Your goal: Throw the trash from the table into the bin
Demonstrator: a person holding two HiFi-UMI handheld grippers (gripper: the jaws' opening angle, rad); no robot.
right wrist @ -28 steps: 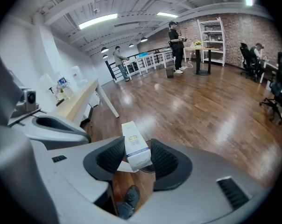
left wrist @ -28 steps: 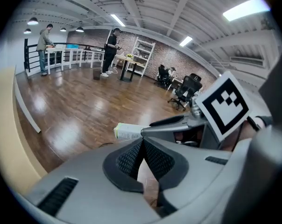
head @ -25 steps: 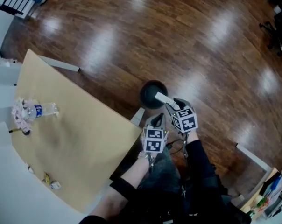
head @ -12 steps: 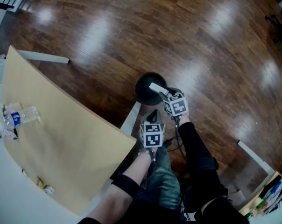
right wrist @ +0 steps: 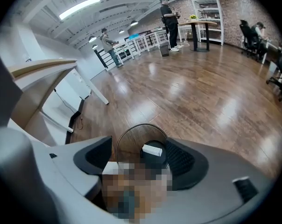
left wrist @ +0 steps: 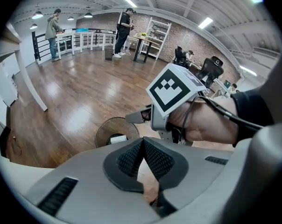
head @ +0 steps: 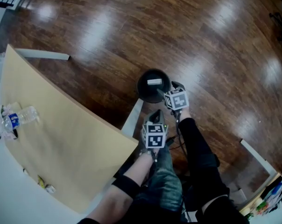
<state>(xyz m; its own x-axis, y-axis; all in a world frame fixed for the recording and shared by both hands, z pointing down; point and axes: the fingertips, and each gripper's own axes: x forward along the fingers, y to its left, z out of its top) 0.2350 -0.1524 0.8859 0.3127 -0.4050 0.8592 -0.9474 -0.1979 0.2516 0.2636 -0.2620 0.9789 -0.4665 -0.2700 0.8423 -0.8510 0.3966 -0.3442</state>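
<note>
Grey plastic left gripper (head: 156, 117) and right gripper (head: 167, 91) each bear a white cube (head: 155, 137) with black square markers. Black sleeves (head: 197, 143) show at five and seven o'clock.

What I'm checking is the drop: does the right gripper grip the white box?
No: the right gripper has just been opening its jaws, empty, and the white box lies in the bin.

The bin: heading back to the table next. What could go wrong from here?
The right gripper, jaws just opened and gripping nothing, hangs close over the bin, white box inside; pulling away could knock the bin over. The bottle on the table lies on its side and may roll when grabbed.
</note>
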